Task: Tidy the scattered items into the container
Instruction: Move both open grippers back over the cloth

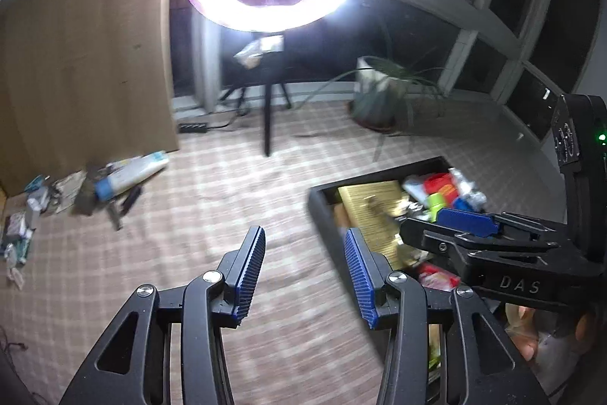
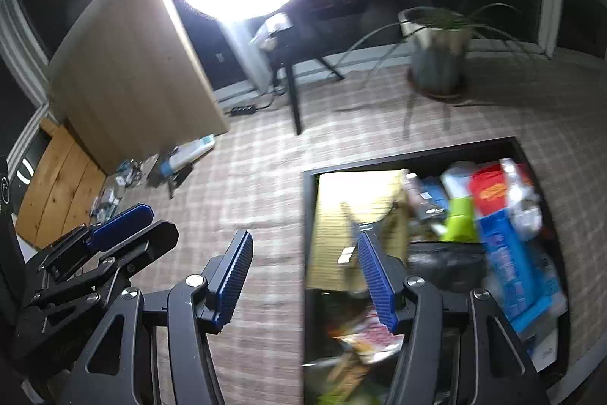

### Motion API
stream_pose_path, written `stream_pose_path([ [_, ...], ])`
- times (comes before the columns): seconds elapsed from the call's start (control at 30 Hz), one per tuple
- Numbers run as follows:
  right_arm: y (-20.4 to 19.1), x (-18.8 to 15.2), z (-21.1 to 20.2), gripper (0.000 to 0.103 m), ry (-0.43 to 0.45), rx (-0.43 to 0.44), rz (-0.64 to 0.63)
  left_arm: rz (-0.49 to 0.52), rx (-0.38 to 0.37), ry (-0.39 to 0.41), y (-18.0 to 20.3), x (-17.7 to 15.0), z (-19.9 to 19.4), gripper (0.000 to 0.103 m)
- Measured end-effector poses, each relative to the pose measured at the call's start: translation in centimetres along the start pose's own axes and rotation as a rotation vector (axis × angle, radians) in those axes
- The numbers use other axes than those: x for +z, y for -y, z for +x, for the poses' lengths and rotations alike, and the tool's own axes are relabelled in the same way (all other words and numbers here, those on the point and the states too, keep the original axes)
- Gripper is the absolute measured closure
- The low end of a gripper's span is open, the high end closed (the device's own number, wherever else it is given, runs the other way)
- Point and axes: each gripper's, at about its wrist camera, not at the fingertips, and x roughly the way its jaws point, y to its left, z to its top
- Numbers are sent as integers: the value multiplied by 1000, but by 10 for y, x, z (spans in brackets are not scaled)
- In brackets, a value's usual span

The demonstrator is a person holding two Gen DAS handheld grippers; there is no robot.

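Note:
A black container [image 2: 309, 215] sits on the checked cloth, filled with a yellow booklet [image 2: 353, 200], a green bottle [image 2: 461, 221], a red pack [image 2: 491, 192] and a blue box [image 2: 512, 272]. It also shows in the left wrist view [image 1: 322, 211]. Scattered items, among them a white tube with a blue cap [image 1: 132, 173], lie in a pile at the far left [image 2: 178, 158]. My left gripper [image 1: 303, 272] is open and empty above the cloth, left of the container. My right gripper [image 2: 303, 276] is open and empty over the container's left wall.
A ring light on a black tripod [image 1: 267, 124] stands at the back. A potted plant [image 1: 379, 93] stands at the back right. A wooden panel [image 1: 87, 55] rises behind the pile. A power strip [image 1: 193, 128] lies near the tripod.

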Motion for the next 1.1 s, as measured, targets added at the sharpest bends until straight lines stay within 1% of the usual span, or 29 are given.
stream_pose_path([
  [0.17, -52, -2, 20, 49, -18, 21, -30, -41, 50, -12, -62, -16, -16, 55],
  [0.3, -96, 2, 36, 49, -29, 32, -64, -84, 101, -24, -120, -30, -26, 55],
  [0.43, -144, 8, 57, 49, -45, 49, -101, -156, 146, -48, -196, -41, -36, 55],
  [0.5, -166, 8, 70, 49, -54, 59, -119, -186, 168, -59, -228, -46, -38, 55],
  [0.53, -179, 9, 78, 49, -61, 66, -131, -208, 182, -70, -252, -51, -40, 55],
  [0.6, -201, 10, 92, 49, -70, 77, -148, -234, 194, -84, -284, -56, -42, 55],
  [0.7, -235, 15, 115, 49, -88, 92, -175, -268, 250, -102, -341, -64, -45, 55],
  [0.8, -266, 25, 140, 49, -109, 95, -201, -304, 285, -119, -390, -68, -45, 55],
  [0.97, -305, 38, 175, 49, -142, 75, -247, -347, 304, -139, -455, -66, -41, 55],
  [1.03, -320, 43, 190, 49, -164, 83, -260, -359, 315, -142, -470, -71, -38, 55],
  [1.1, -336, 49, 202, 49, -182, 97, -279, -377, 304, -149, -487, -73, -33, 55],
])
